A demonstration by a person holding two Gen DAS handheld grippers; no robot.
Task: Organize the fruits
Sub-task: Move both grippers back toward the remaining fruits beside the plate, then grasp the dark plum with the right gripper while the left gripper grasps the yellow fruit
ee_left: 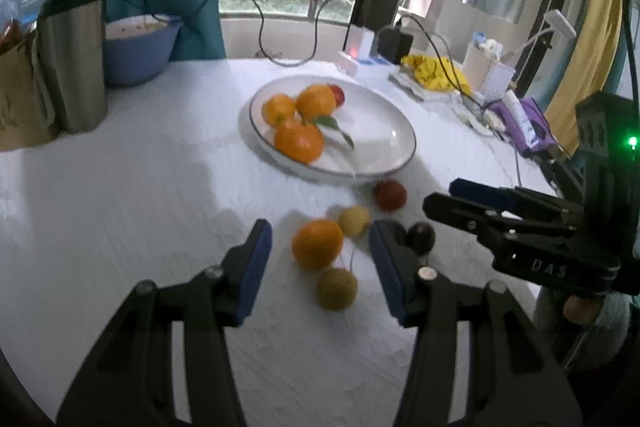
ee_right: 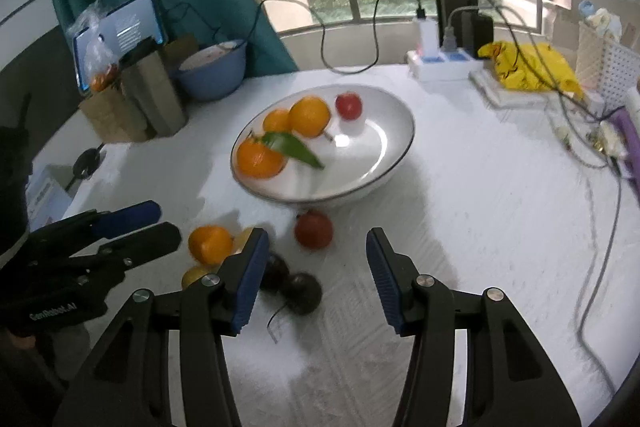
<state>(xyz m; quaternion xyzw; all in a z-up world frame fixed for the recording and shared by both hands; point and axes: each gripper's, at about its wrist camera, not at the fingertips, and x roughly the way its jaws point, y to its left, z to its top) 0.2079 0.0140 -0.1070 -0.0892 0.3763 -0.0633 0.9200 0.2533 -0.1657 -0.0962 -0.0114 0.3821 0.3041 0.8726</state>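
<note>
Orange (ee_left: 317, 244) on table between spread left claw (ee_left: 320, 267) fingers, untouched.

The right tongs' (ee_right: 316, 279) finger (ee_right: 250, 279) half hides one dark fruit (ee_right: 275, 273).

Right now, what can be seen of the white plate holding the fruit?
The white plate is round, shallow and glossy like ceramic, with a thin dark line around its rim. It sits flat on the white table, mid-table. Three oranges, one bearing a green leaf, and a small red fruit lie in it. Neither tool touches it.
</note>
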